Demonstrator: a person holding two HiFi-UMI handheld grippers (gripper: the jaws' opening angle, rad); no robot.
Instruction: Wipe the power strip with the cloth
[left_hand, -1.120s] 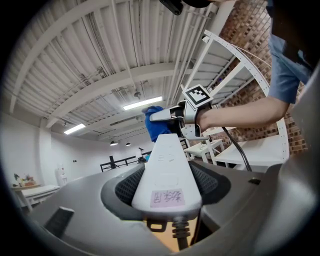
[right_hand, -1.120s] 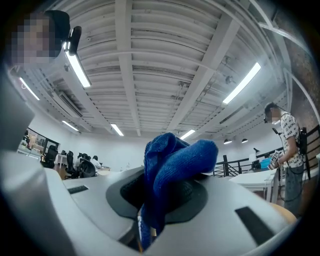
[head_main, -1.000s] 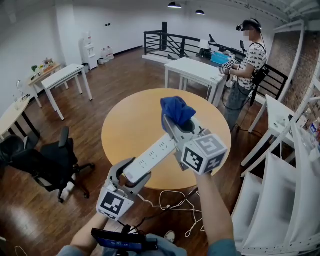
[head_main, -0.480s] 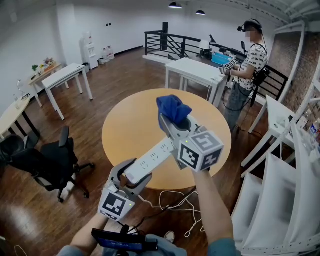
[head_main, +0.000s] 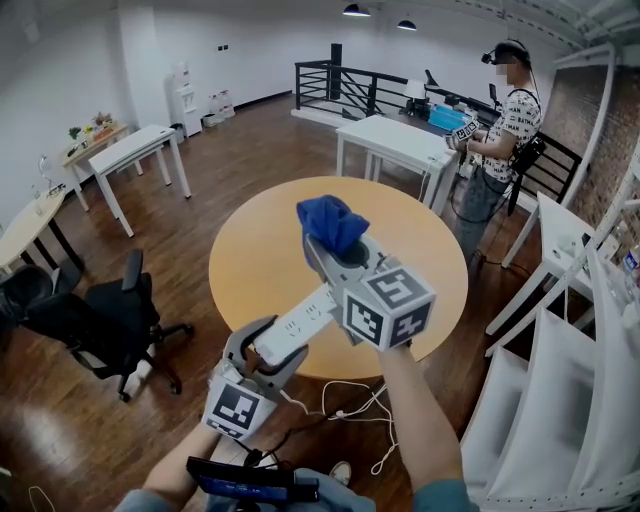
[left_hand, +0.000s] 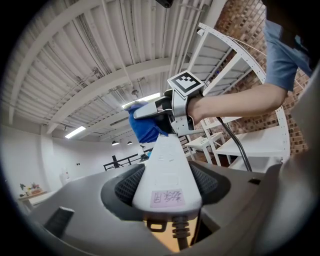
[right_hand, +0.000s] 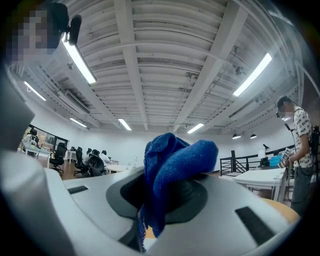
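Observation:
A long white power strip (head_main: 297, 323) is held up in the air over the round wooden table (head_main: 250, 260), its near end clamped in my left gripper (head_main: 262, 360). In the left gripper view the power strip (left_hand: 167, 167) runs away from the jaws, its cord hanging below. My right gripper (head_main: 322, 240) is shut on a bunched blue cloth (head_main: 329, 221) and lies over the strip's far end. The cloth (right_hand: 172, 172) fills the jaws in the right gripper view. The strip's far tip is hidden under the right gripper.
The strip's white cord (head_main: 350, 410) trails down to the wooden floor by the table's near edge. A black office chair (head_main: 105, 325) stands at the left. White tables (head_main: 400, 140) and a person (head_main: 500, 130) are beyond the round table. White shelving (head_main: 570, 330) is at the right.
My right gripper with the blue cloth has slid a little left and toward the far end along the strip. The left gripper keeps its hold on the strip.

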